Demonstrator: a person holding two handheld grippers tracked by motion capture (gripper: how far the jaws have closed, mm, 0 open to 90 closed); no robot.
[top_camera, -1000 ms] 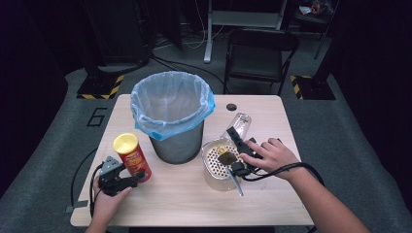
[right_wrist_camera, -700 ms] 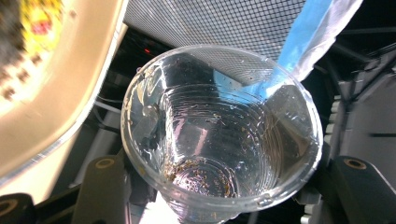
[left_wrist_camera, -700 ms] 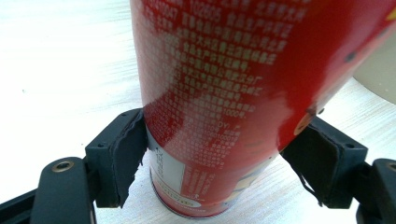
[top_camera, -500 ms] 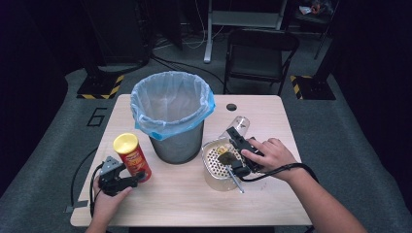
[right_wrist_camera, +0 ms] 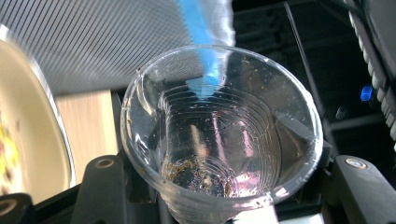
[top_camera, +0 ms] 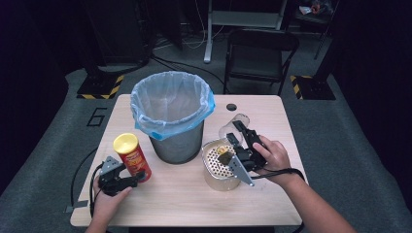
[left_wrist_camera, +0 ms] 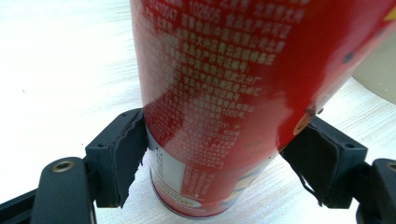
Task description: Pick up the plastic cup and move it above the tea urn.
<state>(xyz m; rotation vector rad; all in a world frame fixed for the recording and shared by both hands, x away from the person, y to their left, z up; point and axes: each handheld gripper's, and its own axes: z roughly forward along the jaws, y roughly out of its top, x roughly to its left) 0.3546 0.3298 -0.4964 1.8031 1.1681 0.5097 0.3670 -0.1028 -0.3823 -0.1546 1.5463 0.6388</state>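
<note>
High view: left gripper (top_camera: pixel 138 177) at the near left of the surface (top_camera: pixel 272 109), jaws closed around the lower part of the red chip can (top_camera: pixel 132 158), upright with its yellow lid on top. Just behind, the grey bin (top_camera: pixel 173 116) with a blue liner. At the right, right gripper (top_camera: pixel 236 133) lifted above the metal strainer pot (top_camera: pixel 219 165), carrying the clear plastic cup (top_camera: pixel 234 124), tilted toward the bin.

Left gripper view: chip can (left_wrist_camera: pixel 224 93) between the two black pads (left_wrist_camera: pixel 126 154), both pressed on its wall, base resting on the pale surface. Left pad torn at its edge.

Right gripper view: clear cup (right_wrist_camera: pixel 219 135) clamped between the jaws, mouth toward the camera, some brown crumbs at its bottom. Behind it, the bin's ribbed wall and blue liner (right_wrist_camera: pixel 201 28); pot rim (right_wrist_camera: pixel 32 116) at the left.

Possible trouble: thin cup wall likely to buckle under a hard squeeze and slip out. With too little height or tilt, crumbs possibly falling onto the surface or into the pot instead of the bin. Cup rim possibly catching the loose liner. Any pull by the left gripper likely to tip the tall can.
</note>
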